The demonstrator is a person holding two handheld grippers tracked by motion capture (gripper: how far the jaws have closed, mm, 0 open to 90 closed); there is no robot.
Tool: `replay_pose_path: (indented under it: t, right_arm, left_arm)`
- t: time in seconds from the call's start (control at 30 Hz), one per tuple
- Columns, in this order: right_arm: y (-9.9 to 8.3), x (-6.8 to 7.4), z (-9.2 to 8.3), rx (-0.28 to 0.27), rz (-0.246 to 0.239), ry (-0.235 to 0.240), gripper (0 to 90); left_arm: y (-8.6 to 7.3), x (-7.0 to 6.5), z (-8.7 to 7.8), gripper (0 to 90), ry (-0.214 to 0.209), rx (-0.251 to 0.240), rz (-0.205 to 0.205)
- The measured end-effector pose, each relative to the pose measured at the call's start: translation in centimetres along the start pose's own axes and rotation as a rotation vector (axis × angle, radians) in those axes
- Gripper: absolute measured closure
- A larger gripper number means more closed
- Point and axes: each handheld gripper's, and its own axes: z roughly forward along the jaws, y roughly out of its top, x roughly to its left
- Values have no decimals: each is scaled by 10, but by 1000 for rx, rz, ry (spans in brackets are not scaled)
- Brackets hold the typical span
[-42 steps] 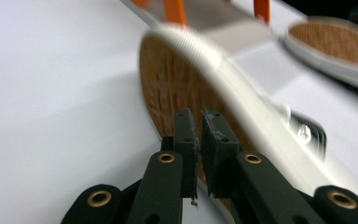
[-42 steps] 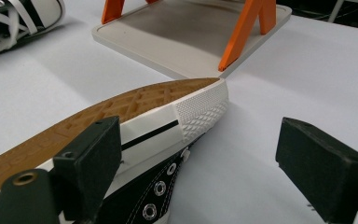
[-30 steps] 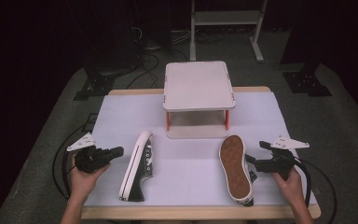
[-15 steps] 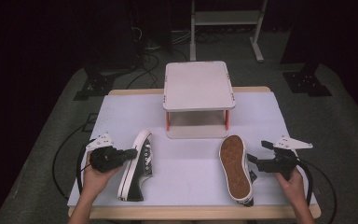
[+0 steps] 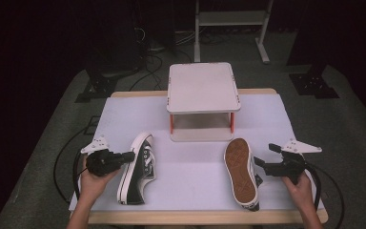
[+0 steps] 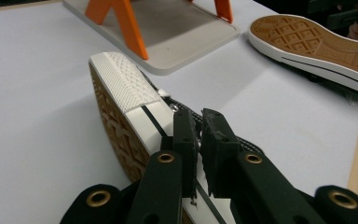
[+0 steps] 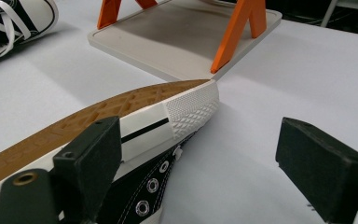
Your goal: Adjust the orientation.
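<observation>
I see a bare stretch of white table cover [image 5: 190, 167] between the left black-and-white canvas sneaker [image 5: 136, 169] and the right tipped sneaker with its tan sole up [image 5: 240, 171]. Beyond it, the grey orange-legged two-tier stand [image 5: 202, 88] blocks the way.

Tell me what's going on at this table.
A person works two hand-held grippers on a pair of black-and-white sneakers. The left gripper, jaws shut, is up against the left sneaker, which lies on its side; whether it pinches any of the shoe is hard to tell. The right gripper, jaws wide open, sits beside the right sneaker, which lies with its tan sole up. A small two-tier shoe rack stands behind them with nothing on its top shelf.
</observation>
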Motion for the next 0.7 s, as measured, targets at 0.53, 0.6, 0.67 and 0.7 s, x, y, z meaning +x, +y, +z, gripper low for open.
replay_pose_path:
  t: [0.53, 0.6, 0.67, 0.7]
  right_arm:
    - [0, 0, 1, 0, 0, 3, 140]
    - [0, 0, 1, -1, -1, 4, 140]
    - [0, 1, 2, 0, -3, 3, 140]
    - [0, 1, 2, 2, -2, 4, 140]
  left_arm:
    - [-10, 20, -31, 816, 57, -60, -89]
    - [-10, 20, -34, 811, 55, -71, -95]
    - [-10, 20, -35, 800, 52, -79, -100]
    - [-10, 19, -36, 794, 49, -83, -102]
